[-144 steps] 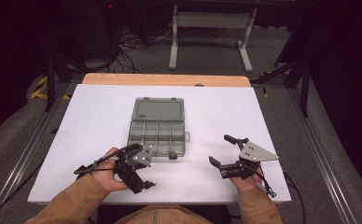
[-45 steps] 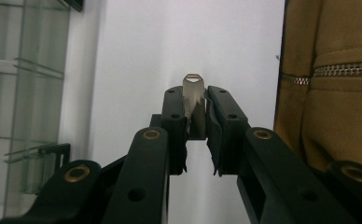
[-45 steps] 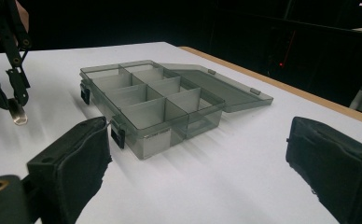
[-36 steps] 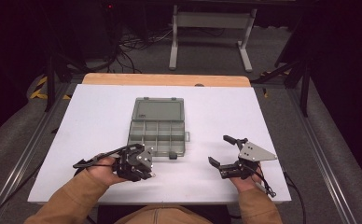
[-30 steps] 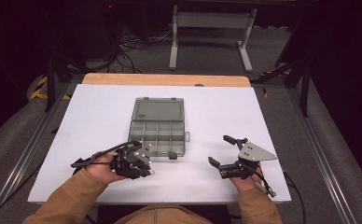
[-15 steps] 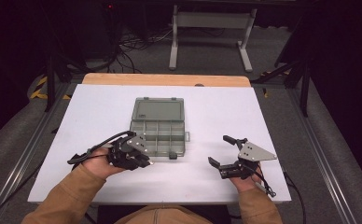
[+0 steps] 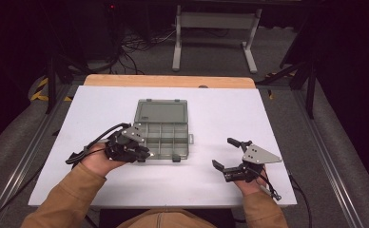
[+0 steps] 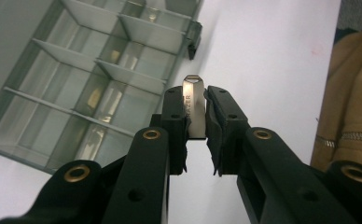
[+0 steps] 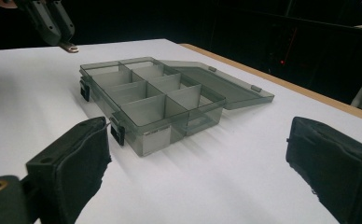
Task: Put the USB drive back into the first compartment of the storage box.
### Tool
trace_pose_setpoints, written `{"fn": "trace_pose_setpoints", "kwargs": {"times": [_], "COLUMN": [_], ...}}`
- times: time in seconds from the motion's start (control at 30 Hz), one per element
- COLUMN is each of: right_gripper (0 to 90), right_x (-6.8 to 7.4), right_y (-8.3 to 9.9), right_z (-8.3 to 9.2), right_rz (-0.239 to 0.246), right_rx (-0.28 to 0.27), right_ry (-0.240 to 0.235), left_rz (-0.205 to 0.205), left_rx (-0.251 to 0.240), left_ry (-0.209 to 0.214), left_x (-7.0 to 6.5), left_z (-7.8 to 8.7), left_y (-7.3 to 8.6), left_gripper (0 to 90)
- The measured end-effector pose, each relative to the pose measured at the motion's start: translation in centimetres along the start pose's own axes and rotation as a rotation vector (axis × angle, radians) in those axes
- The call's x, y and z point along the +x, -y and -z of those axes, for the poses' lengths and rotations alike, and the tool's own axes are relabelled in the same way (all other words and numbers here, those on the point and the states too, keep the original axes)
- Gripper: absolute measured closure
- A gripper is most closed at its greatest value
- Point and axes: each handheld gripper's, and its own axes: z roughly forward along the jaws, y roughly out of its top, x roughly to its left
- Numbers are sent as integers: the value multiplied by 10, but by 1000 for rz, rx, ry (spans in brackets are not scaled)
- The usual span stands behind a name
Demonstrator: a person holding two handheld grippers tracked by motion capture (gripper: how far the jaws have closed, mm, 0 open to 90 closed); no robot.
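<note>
A smoky clear organizer box lies open at mid-table, its lid folded flat behind it. My left gripper hovers at the box's front-left corner, shut on a small silver metal piece with letters on it. The piece sticks out past the jaws above the white tabletop, just beside the box's divided compartments. In the right gripper view the box lies ahead, and the left gripper holds the silver piece over its far corner. My right gripper rests open at the front right, nothing between its pads.
The white tabletop ends in a wooden strip at the far edge. Beyond it stand a metal stand and floor cables. A tan sleeve lies close to the left gripper.
My left gripper, holding the silver piece, has moved left and away from me, up to the box's front-left corner. The right gripper has stayed put.
</note>
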Motion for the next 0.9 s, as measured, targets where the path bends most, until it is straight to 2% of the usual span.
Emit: {"fn": "trace_pose_setpoints", "kwargs": {"times": [0.2, 0.47, 0.67, 0.9], "right_gripper": [67, 67, 67, 67], "right_x": [0, 0, 0, 0], "right_y": [0, 0, 0, 0], "right_z": [0, 0, 0, 0], "right_rz": [1, 2, 0, -1], "right_rx": [0, -1, 0, 0], "right_ry": [0, -1, 0, 0], "left_rz": [47, 78, 138, 183], "left_rx": [-23, -47, -73, -93], "left_ry": [-33, -69, -102, -126], "left_x": [11, 24, 39, 50], "left_z": [3, 3, 3, 0], "left_y": [2, 3, 5, 6], "left_gripper": [782, 782, 782, 782]}}
